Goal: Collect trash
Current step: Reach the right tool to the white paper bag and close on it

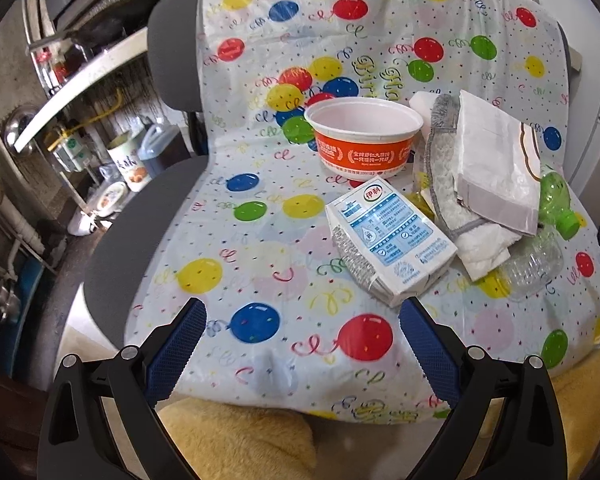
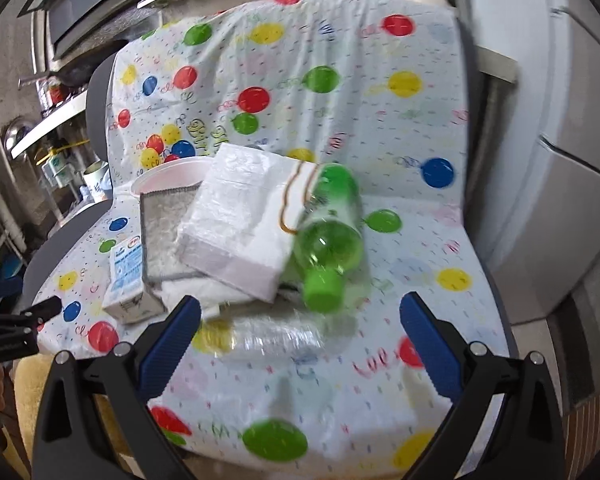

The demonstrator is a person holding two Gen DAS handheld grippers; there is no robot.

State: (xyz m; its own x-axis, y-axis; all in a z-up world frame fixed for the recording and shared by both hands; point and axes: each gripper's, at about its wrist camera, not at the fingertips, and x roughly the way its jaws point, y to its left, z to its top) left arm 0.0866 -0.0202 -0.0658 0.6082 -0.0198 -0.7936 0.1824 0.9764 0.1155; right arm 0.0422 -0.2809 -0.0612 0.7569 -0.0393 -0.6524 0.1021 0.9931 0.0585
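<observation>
Lying just ahead of the right gripper [image 2: 300,340], the green bottle [image 2: 328,236] points its cap between the spread fingers, an easy first grab. Beyond sit a paper bag [image 2: 240,216], milk carton [image 1: 388,236] and bowl [image 1: 362,138]. The left gripper [image 1: 302,344] hovers open, empty, carton just ahead-right.

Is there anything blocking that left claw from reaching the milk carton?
Nothing visible. The left gripper is open, and only bare balloon-print cover lies between it and the milk carton. The carton lies on its side, nearest of the trash, ahead and to the right.
</observation>
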